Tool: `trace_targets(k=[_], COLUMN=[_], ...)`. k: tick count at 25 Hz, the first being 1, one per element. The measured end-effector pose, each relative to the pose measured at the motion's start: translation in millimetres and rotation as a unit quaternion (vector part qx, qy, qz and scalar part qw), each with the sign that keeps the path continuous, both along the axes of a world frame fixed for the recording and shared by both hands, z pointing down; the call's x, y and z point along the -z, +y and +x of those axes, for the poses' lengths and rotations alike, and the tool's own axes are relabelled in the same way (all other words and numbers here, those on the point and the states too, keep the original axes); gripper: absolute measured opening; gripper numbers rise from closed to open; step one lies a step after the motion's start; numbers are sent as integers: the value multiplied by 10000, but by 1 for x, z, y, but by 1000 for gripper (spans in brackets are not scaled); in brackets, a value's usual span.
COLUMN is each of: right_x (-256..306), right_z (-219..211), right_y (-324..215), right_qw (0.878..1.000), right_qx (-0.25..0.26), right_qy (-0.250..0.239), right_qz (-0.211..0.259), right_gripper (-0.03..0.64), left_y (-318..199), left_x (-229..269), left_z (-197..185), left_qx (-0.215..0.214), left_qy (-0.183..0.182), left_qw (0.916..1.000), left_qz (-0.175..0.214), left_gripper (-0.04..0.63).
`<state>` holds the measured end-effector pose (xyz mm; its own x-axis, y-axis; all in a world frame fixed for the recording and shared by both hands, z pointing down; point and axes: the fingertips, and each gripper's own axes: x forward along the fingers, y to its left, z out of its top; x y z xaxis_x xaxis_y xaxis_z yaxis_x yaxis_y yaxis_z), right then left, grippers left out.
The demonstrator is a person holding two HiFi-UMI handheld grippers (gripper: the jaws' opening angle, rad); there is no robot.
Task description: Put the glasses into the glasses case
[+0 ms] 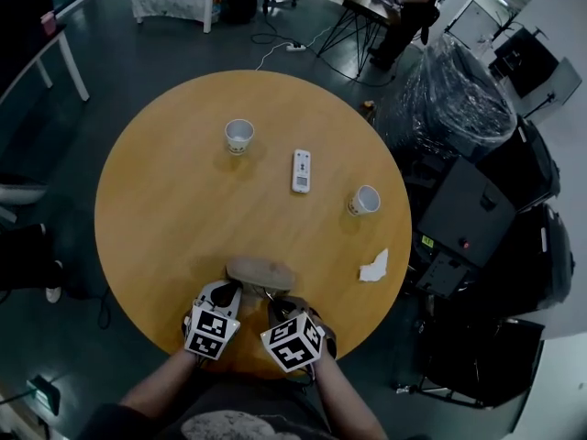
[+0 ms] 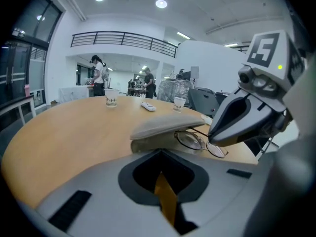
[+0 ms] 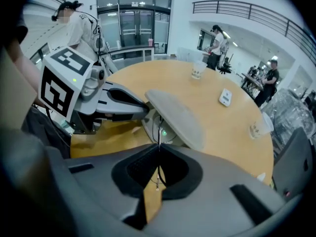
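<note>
A grey glasses case (image 1: 260, 270) lies with its lid raised at the near edge of the round wooden table (image 1: 165, 209). In the left gripper view the lid (image 2: 168, 124) stands above thin-framed glasses (image 2: 200, 142), which lie partly inside the case. My right gripper (image 3: 159, 144) is shut on the glasses' thin temple arm, and it enters the left gripper view from the right (image 2: 219, 131). My left gripper (image 2: 160, 152) is shut at the case's near rim; the right gripper view shows it at the case's left side (image 3: 140, 110). The case's inside is mostly hidden.
Further out on the table stand two paper cups (image 1: 239, 136) (image 1: 364, 200), with a white remote (image 1: 301, 170) between them and a crumpled tissue (image 1: 374, 267) at the right edge. Plastic-wrapped equipment (image 1: 459, 99) and dark machines crowd the table's right side.
</note>
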<state>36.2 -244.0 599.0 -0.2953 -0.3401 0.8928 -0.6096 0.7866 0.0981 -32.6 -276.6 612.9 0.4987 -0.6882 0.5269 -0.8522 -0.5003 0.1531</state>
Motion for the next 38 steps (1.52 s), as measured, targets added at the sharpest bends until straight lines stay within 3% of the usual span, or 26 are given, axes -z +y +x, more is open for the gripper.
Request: trace_targets(k=[8,14,20,28,38], right_x=[3,-5,-19,-30,-33], right_z=[-26,-41,-41,-40,-44], right_y=[-24,-32,-33,-32,-31], right_qw=[9960,9798,9690,9649,9659], right_qx=[652,1531,2017,2295,2298], right_qy=[309,851,1054,1004,796], right_qz=[520,964,957,792,885], right_gripper=[-6,-5,-6,-5,-5], left_y=[1,2,2,2,2], left_x=[-2,-3,-3,-5,-3], left_z=[3,1,2,1,0], left_qx=[-128,-119,-118,-71,-32], left_qy=[105,136,159,138,86], left_qw=[9999,9998,9998,9999,10000], left_qz=[14,19,37,35,-12], left_gripper=[6,6,6,6,6])
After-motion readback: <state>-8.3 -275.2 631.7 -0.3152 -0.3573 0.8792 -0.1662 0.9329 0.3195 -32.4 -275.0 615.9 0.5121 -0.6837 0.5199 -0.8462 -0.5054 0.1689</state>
